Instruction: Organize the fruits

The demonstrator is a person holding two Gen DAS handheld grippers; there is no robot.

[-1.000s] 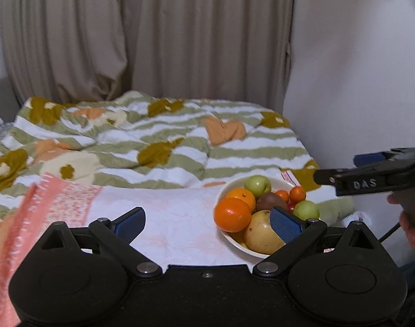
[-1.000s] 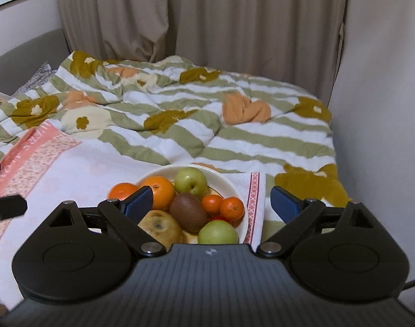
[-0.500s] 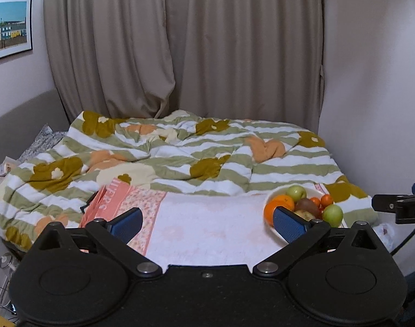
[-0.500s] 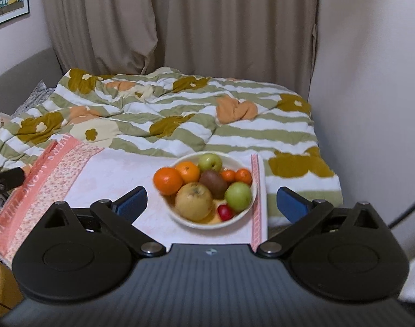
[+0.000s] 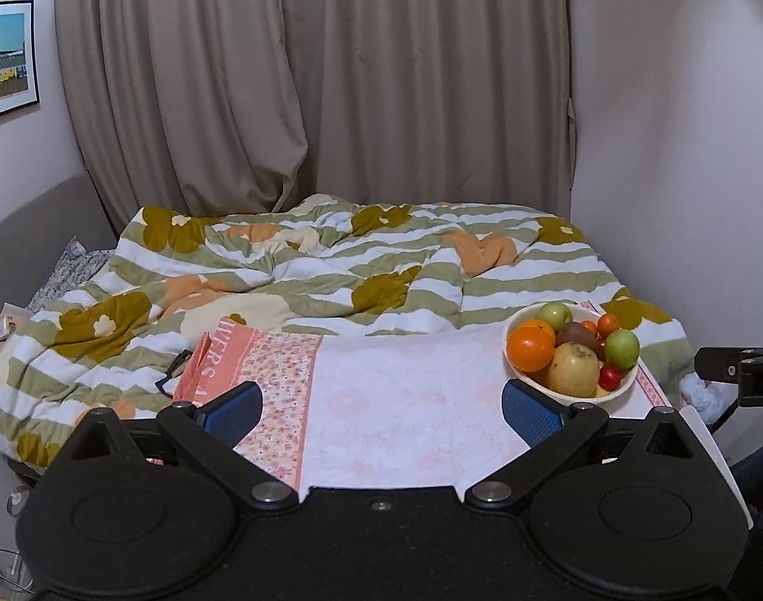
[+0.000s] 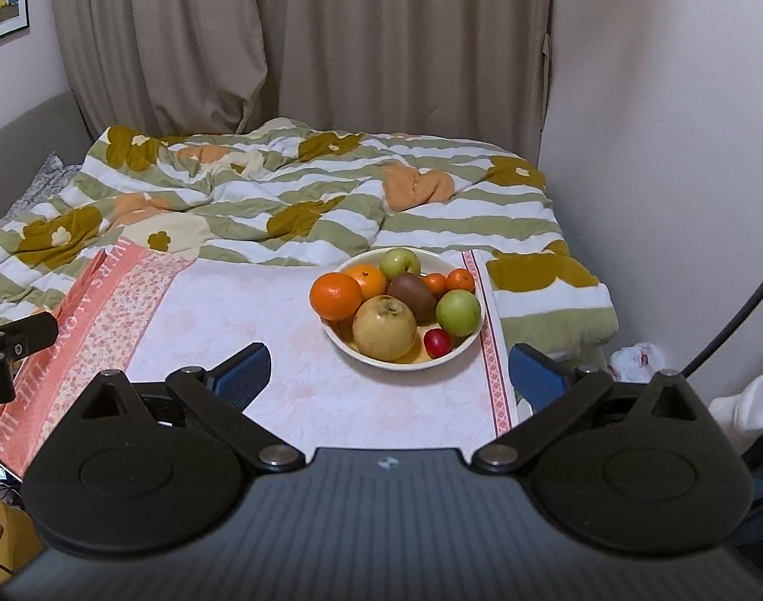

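White bowl on the bed's towel holds all the fruits we see, both claws wide, empty, held back: either sorted or awaiting sorting.

Bowl: smooth, glossy, ceramic-looking. Oranges: shiny, finely dimpled skin. Kiwi: matt brown skin. Towel: soft cloth. Gripper pads: blue, ribbed. Quilt: matt fabric.
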